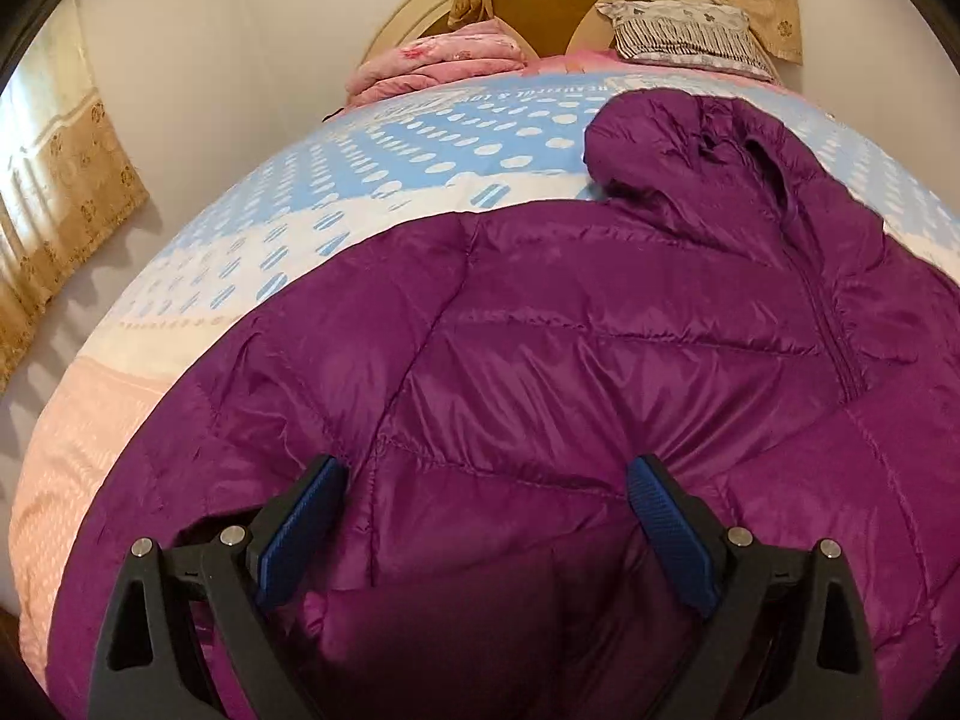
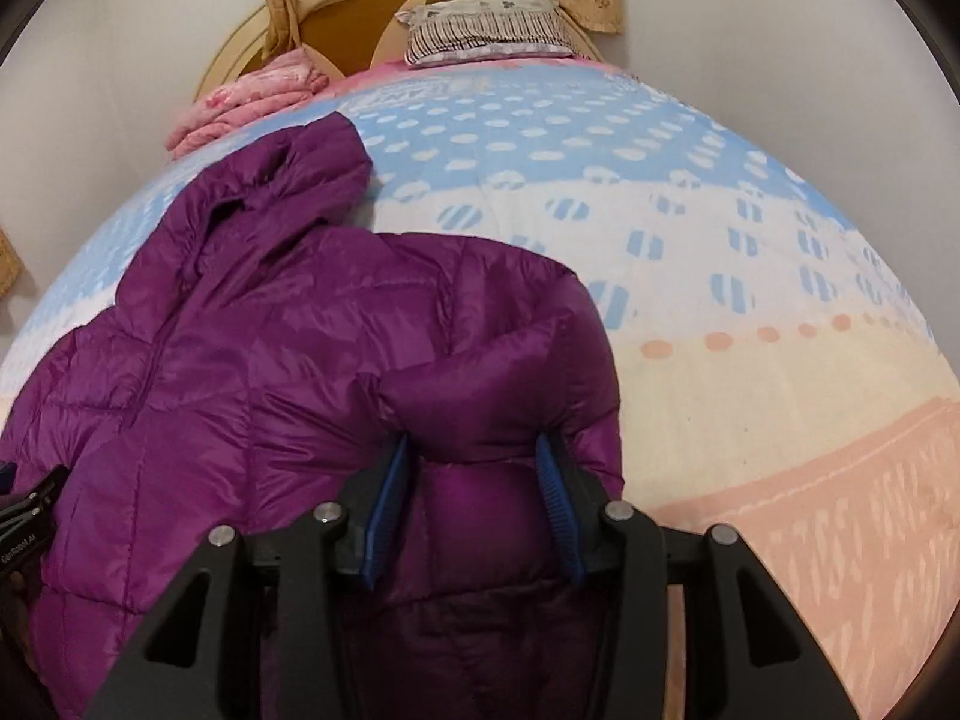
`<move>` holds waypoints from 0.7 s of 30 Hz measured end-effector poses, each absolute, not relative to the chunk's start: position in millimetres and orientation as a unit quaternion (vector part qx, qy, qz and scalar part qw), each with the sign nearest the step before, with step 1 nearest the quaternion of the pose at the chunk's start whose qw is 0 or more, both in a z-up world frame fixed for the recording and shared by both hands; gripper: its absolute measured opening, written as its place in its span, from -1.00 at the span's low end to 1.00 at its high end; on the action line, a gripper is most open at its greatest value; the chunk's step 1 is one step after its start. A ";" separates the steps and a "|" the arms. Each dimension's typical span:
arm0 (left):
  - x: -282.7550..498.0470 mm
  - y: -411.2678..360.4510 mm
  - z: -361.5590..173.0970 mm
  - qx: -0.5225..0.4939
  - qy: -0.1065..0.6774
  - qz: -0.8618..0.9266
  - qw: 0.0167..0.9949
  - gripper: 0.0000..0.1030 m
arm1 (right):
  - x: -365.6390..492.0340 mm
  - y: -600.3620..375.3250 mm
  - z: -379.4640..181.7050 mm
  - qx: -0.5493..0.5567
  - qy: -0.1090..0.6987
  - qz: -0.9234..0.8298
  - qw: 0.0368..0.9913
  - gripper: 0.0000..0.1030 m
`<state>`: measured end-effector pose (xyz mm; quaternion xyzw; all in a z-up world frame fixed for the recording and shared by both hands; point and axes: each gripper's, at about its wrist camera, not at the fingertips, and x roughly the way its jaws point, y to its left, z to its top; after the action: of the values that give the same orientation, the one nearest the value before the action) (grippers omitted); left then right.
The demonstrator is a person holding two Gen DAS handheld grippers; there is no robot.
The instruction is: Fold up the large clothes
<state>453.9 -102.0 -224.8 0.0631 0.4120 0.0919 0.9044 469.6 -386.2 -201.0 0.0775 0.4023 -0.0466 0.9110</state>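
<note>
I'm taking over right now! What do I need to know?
Right tool: shut on a bunched fold of the purple puffer jacket.
Left tool: open over the jacket's near part, pads not pressing it.
The jacket lies front up on the bed, hood toward the headboard.
Done: one side looks partly gathered inward.
Left: probably finish that fold, fold the other side, then fold it in half.
</note>
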 end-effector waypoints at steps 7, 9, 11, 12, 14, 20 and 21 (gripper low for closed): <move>429.4 -78.6 -186.3 0.008 0.401 0.072 0.913 0.87 | 443.3 -382.6 -165.4 0.077 0.380 -0.056 0.920 0.00; 400.3 -73.5 -167.0 -0.003 0.370 0.051 0.928 0.87 | 418.0 -370.1 -149.1 0.076 0.371 -0.051 0.924 0.27; 379.9 -76.7 -166.7 0.002 0.361 0.033 0.932 0.87 | 392.0 -349.9 -145.9 0.066 0.366 -0.031 0.928 0.36; 376.6 -80.6 -170.2 0.010 0.364 0.032 0.931 0.87 | 384.6 -340.0 -150.1 0.055 0.371 -0.024 0.927 0.36; 374.6 -91.6 -187.7 0.042 0.381 0.030 0.923 0.87 | 375.2 -321.3 -169.9 0.039 0.389 -0.008 0.920 0.36; 388.1 -89.9 -222.4 0.040 0.421 0.044 0.905 0.92 | 381.7 -309.9 -202.5 0.016 0.417 -0.014 0.909 0.38; 391.2 -87.4 -225.3 0.033 0.427 0.044 0.903 0.95 | 381.9 -308.2 -203.3 0.009 0.417 -0.016 0.909 0.39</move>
<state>391.2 -87.4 -225.3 0.0331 0.4269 0.0442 0.9026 381.9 -308.2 -203.3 0.0094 0.4172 -0.0165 0.9086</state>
